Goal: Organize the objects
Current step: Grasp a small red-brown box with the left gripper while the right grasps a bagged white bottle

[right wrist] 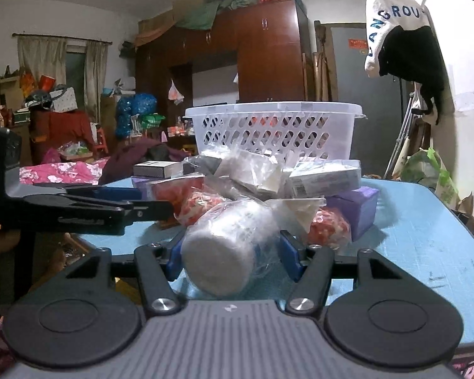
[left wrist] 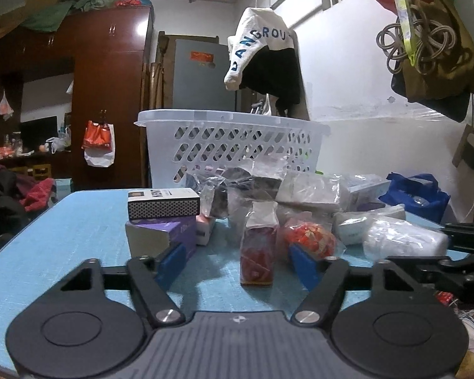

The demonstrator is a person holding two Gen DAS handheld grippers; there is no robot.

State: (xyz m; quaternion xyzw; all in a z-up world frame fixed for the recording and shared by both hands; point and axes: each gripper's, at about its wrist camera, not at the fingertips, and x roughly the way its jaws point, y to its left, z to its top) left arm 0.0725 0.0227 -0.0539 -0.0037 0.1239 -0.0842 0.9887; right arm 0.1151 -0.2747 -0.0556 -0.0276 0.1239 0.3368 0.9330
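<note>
The left gripper [left wrist: 240,263] has its jaws spread, one to each side of a small red bottle in a clear bag [left wrist: 257,246] that stands upright on the blue surface [left wrist: 63,246]. Bare surface shows on both sides of the bottle, so the pads are not pressing on it; it stands ahead of the jaws and roughly centred in their gap, which suits a straight close on its narrow body.

The right gripper [right wrist: 232,257] has a bagged white roll [right wrist: 219,252] lying on its side between its jaws, flat end toward the camera. The left pad sits against the wrap; the right pad seems to meet only loose plastic, and in this view I cannot tell whether the roll itself is pinched, so I judge the jaws not yet clamped on it. Lying end-on, the roll offers its round sides to the pads, the natural way to take it.

Beyond both pairs of jaws lies the heap of bagged goods: a red-patterned packet [left wrist: 309,240] just behind the right pad of the left gripper, a purple box [right wrist: 354,208] right of the roll, and a dark patterned box [left wrist: 163,207] stacked to the left. Farther ahead stands the white basket [right wrist: 275,126], the likely destination, so each piece would need lifting over its rim.
</note>
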